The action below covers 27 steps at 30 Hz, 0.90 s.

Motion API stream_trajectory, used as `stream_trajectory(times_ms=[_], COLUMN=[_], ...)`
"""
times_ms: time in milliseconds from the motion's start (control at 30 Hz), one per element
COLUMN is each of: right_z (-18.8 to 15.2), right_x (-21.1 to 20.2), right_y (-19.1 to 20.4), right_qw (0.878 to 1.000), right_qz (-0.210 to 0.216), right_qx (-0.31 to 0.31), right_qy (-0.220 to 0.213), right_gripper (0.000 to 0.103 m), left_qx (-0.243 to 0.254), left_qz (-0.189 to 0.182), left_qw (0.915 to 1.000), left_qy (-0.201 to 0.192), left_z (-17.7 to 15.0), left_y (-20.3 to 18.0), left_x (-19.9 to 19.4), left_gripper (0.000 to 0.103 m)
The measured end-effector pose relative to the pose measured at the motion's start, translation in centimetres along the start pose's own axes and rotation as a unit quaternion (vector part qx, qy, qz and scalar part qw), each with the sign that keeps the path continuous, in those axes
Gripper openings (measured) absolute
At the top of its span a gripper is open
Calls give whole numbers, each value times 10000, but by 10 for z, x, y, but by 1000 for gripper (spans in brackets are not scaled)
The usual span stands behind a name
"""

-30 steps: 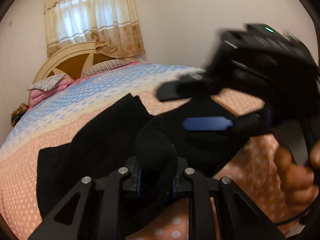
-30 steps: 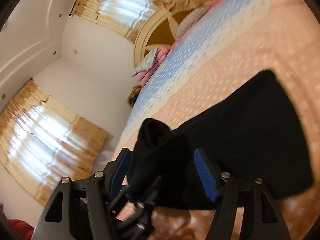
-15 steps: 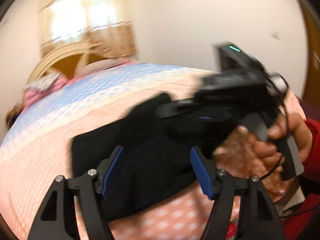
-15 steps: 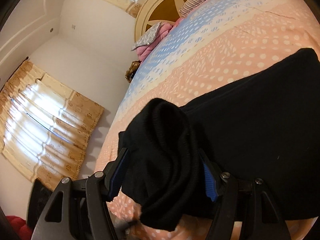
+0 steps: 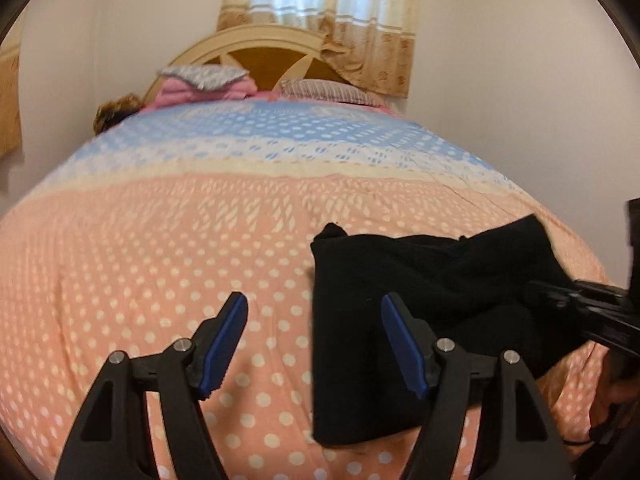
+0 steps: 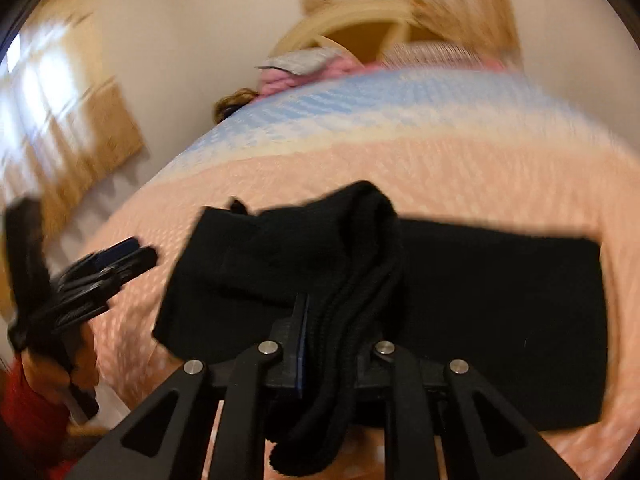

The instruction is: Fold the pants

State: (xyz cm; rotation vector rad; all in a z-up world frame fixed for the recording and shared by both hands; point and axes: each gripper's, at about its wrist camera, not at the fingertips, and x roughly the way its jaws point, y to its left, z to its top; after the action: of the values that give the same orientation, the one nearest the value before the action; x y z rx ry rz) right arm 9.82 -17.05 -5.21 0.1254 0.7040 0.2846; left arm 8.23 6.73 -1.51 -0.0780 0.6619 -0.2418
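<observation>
Pants (image 5: 420,320): black, laid on the bed (image 5: 160,248) in a compact, partly folded block; final fold judged outstanding. Left gripper (image 5: 314,344): spread wide, nothing held. Right gripper (image 6: 340,344): clamped on a bunched end of the pants, raised above the block.

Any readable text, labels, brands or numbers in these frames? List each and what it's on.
None readable.
Black pants: no tag, label or print showing.
Bedspread: dots and lace pattern only, no letters.
Left gripper and right gripper: no markings visible on the fingers.
Curtain: floral pattern, no text.
The right wrist view is motion-blurred, so any fine print there would be lost.
</observation>
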Motion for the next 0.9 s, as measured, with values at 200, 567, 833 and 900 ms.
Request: stream_trajectory(times_ms=[200,567,833,900], right_z=[36,-20,-36,-32], right_x=[-57,-49,-48,-57], right_y=[5,-153,-179,-178], right_qw=[9940,9969,9924,9886], right_qz=[520,-238,-77,-132], right_qx=[-629,748,1224,1499], right_qy=[-726,-6,58,-17], right_gripper=[15,15,21,28], left_qx=[-77,290,758,860], left_qz=[-41,-357,-365,-370], left_qw=[9999,9989,9964,9956], left_qy=[-110,-79,-50,-99], left_z=[4,18,17,16], left_y=[-1,-39,-71,-73], left_x=[2,31,39,35], left_gripper=[72,72,72,72])
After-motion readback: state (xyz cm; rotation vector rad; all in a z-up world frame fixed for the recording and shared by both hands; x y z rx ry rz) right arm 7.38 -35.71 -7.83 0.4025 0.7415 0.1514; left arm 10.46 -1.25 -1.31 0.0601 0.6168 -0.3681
